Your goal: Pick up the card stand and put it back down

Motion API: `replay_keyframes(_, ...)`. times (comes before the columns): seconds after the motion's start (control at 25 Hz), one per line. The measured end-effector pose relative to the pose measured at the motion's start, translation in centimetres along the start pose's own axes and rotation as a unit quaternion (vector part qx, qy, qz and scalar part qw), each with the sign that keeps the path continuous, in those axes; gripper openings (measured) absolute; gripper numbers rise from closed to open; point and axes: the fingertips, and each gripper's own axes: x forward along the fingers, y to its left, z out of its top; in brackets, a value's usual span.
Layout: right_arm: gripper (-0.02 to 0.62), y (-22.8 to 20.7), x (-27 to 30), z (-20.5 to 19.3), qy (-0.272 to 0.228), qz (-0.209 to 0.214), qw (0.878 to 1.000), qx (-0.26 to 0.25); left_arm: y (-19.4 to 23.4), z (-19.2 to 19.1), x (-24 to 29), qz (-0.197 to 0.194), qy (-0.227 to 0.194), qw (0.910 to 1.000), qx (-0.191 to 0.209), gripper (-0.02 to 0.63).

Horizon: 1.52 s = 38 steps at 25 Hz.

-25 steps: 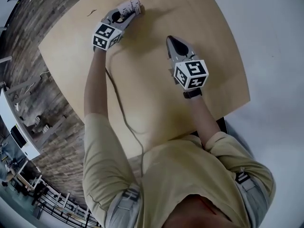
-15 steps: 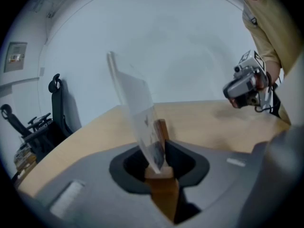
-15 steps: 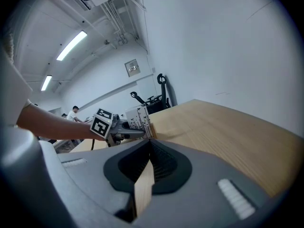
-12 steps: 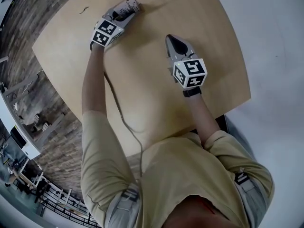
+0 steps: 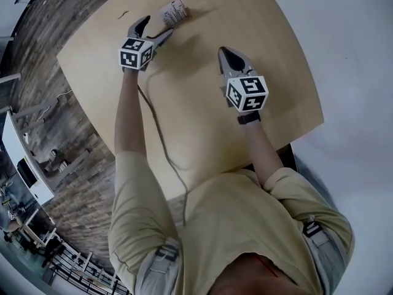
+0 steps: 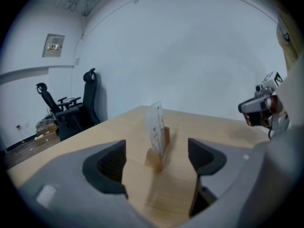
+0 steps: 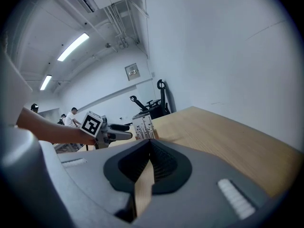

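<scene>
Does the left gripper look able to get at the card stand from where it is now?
Probably yes: the left gripper has just been opening, nothing between its jaws; the card stand stands upright straight ahead, only bare table between.

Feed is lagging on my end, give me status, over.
Left claw just opened, empty. Right claw shut, empty. Stand upright on table, just past left claw. Nothing in the way.
</scene>
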Motion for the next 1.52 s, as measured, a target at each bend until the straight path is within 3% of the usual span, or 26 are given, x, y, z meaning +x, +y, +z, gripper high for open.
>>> replay_keyframes(0.2,0.003,3.7,-3.4,2.0,-0.016,0.008,1.000,-0.012,-2.7,2.9,-6.9,0.035,-0.052,0.9980,-0.012,0.318)
replay_keyframes(0.32,0.003,6.3,-5.5,2.6,-0.025,0.012,0.999,-0.017,-4.8,4.8,-11.8,0.061,-0.100,0.9924,-0.038,0.310)
replay_keyframes(0.52,0.003,11.3,-8.7,3.7,-0.035,0.028,0.998,-0.033,-8.9,5.4,-20.3,0.109,-0.152,0.9796,-0.073,0.267)
replay_keyframes(0.64,0.003,14.1,-10.4,4.0,-0.042,0.040,0.997,-0.045,-11.3,5.8,-25.3,0.139,-0.180,0.9710,-0.075,0.213)
replay_keyframes(0.88,0.003,19.7,-13.4,4.4,-0.052,0.068,0.993,-0.077,-15.6,7.2,-34.8,0.207,-0.244,0.9447,-0.075,0.132)
replay_keyframes(1.08,0.003,24.4,-15.4,4.8,-0.060,0.095,0.987,-0.112,-17.6,5.9,-39.7,0.264,-0.242,0.9301,-0.082,0.047)
replay_keyframes(1.2,0.003,26.8,-16.6,4.7,-0.058,0.110,0.983,-0.135,-18.7,4.8,-41.8,0.280,-0.238,0.9251,-0.096,0.013)
replay_keyframes(1.32,0.003,28.5,-17.7,4.6,-0.062,0.112,0.980,-0.153,-20.0,4.0,-43.6,0.297,-0.234,0.9210,-0.094,0.003)
replay_keyframes(1.52,0.003,30.7,-19.6,4.9,-0.080,0.103,0.975,-0.178,-21.7,3.6,-47.2,0.342,-0.238,0.9033,-0.100,0.003)
